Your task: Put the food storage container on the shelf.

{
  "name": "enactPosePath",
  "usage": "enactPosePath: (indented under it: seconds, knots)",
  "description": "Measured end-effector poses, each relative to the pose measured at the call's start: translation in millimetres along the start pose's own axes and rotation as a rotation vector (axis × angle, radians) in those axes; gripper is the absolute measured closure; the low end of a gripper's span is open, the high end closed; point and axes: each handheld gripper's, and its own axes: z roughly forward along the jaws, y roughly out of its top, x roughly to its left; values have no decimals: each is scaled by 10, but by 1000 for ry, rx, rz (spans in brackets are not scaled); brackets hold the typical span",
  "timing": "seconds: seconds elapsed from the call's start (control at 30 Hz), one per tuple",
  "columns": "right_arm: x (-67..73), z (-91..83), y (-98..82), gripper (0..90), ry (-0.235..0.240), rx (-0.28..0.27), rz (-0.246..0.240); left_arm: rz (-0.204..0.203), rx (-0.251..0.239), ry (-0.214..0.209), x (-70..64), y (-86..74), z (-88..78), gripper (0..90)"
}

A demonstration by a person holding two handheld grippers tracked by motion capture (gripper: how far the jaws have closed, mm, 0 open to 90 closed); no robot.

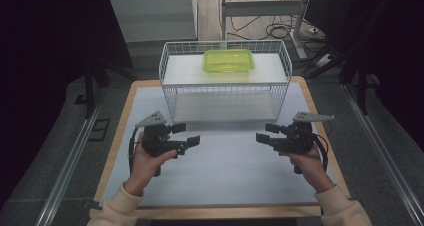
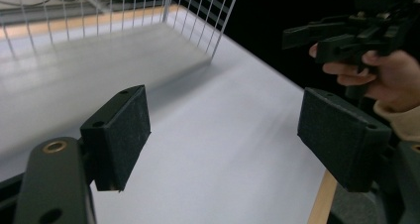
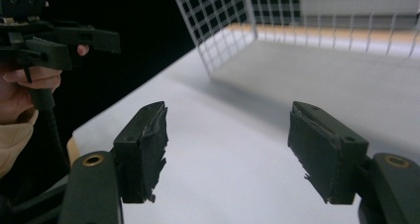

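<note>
Nearest the bottom edge of the high view: two cream sleeves and two hands, each wrapped around a hand-held gripper. Left hand-held gripper held low over the bench, jaws spread wide and empty, pointed inward toward the middle. Right hand-held gripper mirrored opposite, jaws likewise parted with nothing between them. Well apart from each other, tips facing across a bare stretch of white surface; probably a ready stance, both tools level and centred so either can go forward.

Confirmed along the left gripper view: black padded fingers wide open over plain white bench, the other tool and its hand farther off at upper right. Same story along the right gripper view: worn pads standing apart, torn at the edges, nothing pinched.

Just beyond the jaws: a white wire basket set on the bench, its open side seemingly turned toward the person, a pale shelf-like floor inside at bench level. Likely placed so for reaching straight in or over without lifting around a wall.

Farthest: a yellow-green tray lying flat on the basket's upper level, toward the back, centred between the side walls. Untouched, well clear of both tools. Judged the thing to be fetched; a forward and upward reach needed.
</note>
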Motion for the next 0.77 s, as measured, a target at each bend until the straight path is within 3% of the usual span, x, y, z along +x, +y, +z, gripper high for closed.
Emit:
enactPosePath:
  seconds: [0.03, 0.07, 0.1, 0.13, 0.2, 0.33, 0.53, 0.63, 0.7, 0.73, 0.77]
  knots:
    - [-13, -4, -137, 309, 3, 23, 10, -1, 31, 1, -29, -118, 28, 209]
    - [-13, -4, -137, 309, 3, 23, 10, -1, 31, 1, -29, -118, 28, 209]
    - [-38, -10, -285, 309, 2, 41, 21, -4, 54, -6, -37, -209, 44, 209]
    - [-38, -10, -285, 309, 2, 41, 21, -4, 54, -6, -37, -209, 44, 209]
    - [-72, -7, -456, 299, 3, 73, 26, -26, 79, 2, 5, -338, 65, 211]
    - [-78, 17, -540, 285, 9, 89, 23, -60, 103, 15, 62, -391, 110, 213]
    - [-52, 47, -557, 253, 11, 66, -4, -71, 107, 1, 97, -421, 122, 216]
    - [-47, 49, -575, 227, -22, 52, -49, -99, 124, 15, 153, -456, 116, 213]
    - [-52, 58, -582, 213, -28, 57, -53, -103, 126, 18, 166, -470, 120, 214]
    - [-57, 75, -590, 191, -45, 72, -59, -103, 133, 22, 181, -488, 132, 215]
    - [-77, 115, -615, 160, -96, 121, -90, -103, 138, 28, 194, -505, 142, 215]
